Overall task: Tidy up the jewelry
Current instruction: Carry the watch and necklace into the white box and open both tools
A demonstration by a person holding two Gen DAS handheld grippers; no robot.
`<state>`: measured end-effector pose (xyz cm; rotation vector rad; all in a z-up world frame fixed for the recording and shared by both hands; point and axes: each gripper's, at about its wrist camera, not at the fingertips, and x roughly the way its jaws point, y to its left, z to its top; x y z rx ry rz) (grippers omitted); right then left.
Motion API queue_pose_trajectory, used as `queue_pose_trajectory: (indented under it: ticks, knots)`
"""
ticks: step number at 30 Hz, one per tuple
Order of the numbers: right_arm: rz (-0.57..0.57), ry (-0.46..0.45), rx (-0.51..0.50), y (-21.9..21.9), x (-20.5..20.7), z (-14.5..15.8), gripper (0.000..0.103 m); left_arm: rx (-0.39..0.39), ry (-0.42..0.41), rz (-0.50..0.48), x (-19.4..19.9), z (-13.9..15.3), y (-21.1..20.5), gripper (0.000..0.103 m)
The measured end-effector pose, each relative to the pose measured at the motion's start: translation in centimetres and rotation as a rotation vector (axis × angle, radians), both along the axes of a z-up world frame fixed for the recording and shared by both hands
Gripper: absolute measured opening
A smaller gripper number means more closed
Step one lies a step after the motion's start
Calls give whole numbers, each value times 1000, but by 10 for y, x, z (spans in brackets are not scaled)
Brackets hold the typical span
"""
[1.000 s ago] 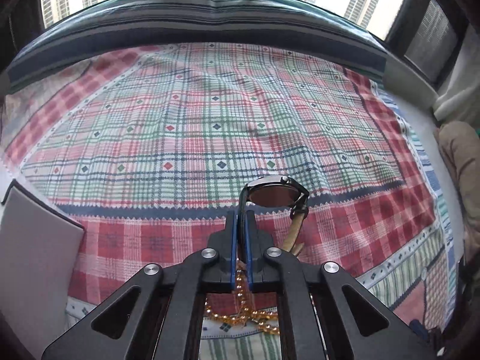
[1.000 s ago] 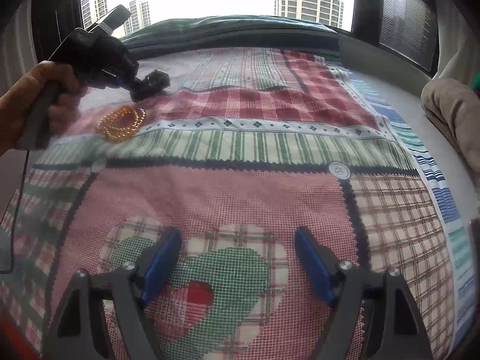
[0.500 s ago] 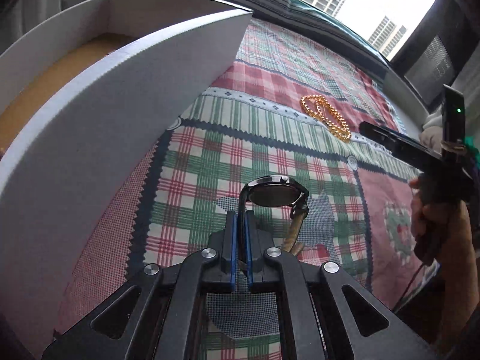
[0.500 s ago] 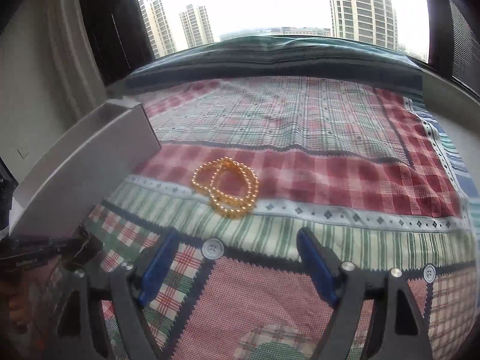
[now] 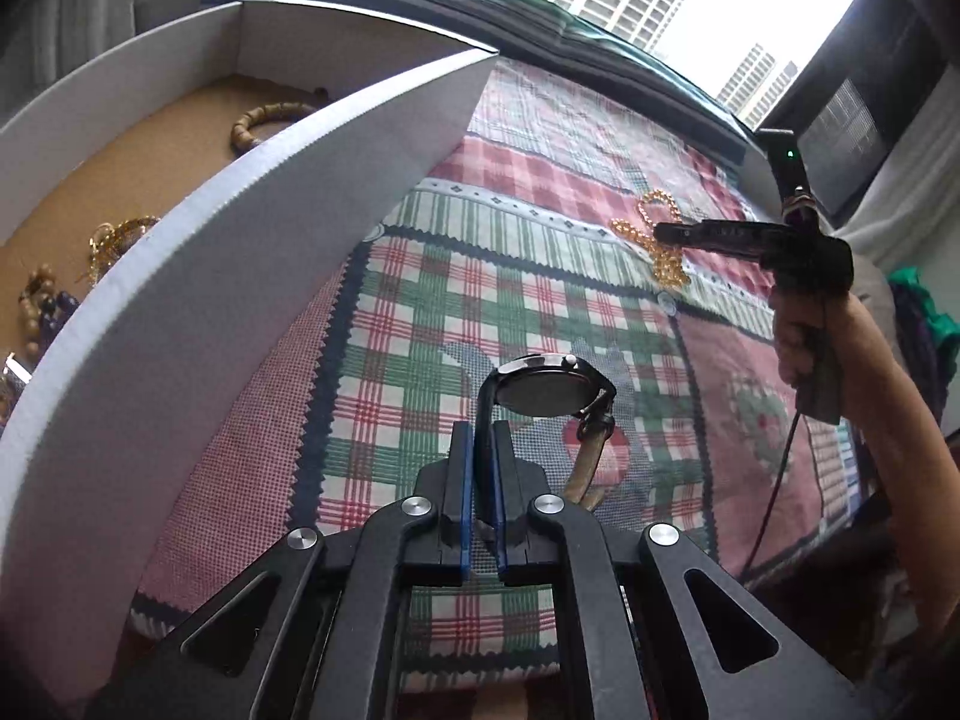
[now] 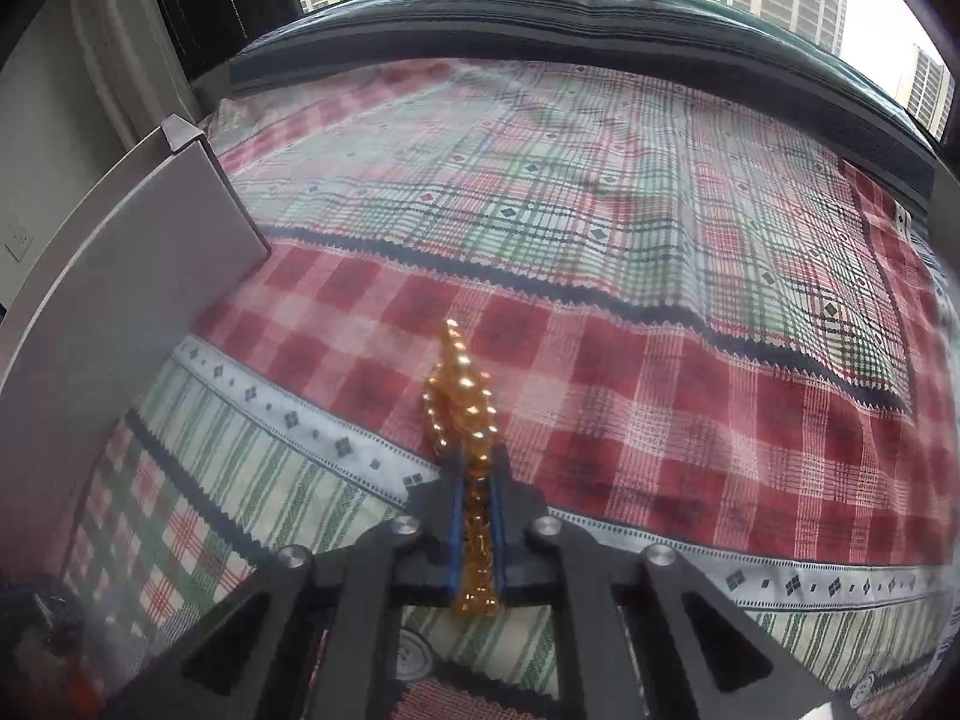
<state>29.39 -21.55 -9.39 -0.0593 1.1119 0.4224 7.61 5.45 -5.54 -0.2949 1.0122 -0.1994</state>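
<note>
Right wrist view: gold bead necklace is bunched up between my right tool pads, which just snapped closed on it, right over the patchwork bedspread. My left tool is clamped tight on the strap of a black watch, just beside the white box with bead bracelets inside.

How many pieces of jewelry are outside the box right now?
2: the watch clamped in the left gripper, and the gold bead necklace pinched by the right gripper on the quilt.
</note>
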Motion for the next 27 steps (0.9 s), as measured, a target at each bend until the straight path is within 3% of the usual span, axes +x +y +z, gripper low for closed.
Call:
queue_pose_trajectory:
  ticks: [5,12,18,21,27]
  knots:
    - [-42,-2,127,-26,-22,38,8,-28,-6,-4,-1,13,4,3]
    - [21,-129,231,-22,-58,119,8,-134,-45,-9,-26,60,23,3]
    - [143,-223,341,27,-82,181,8,-131,-84,118,-51,106,93,3]
    - [215,-248,404,66,-90,204,8,-49,-114,240,-58,120,138,3]
    - [366,-219,493,157,-94,218,8,31,-59,404,-56,101,200,3]
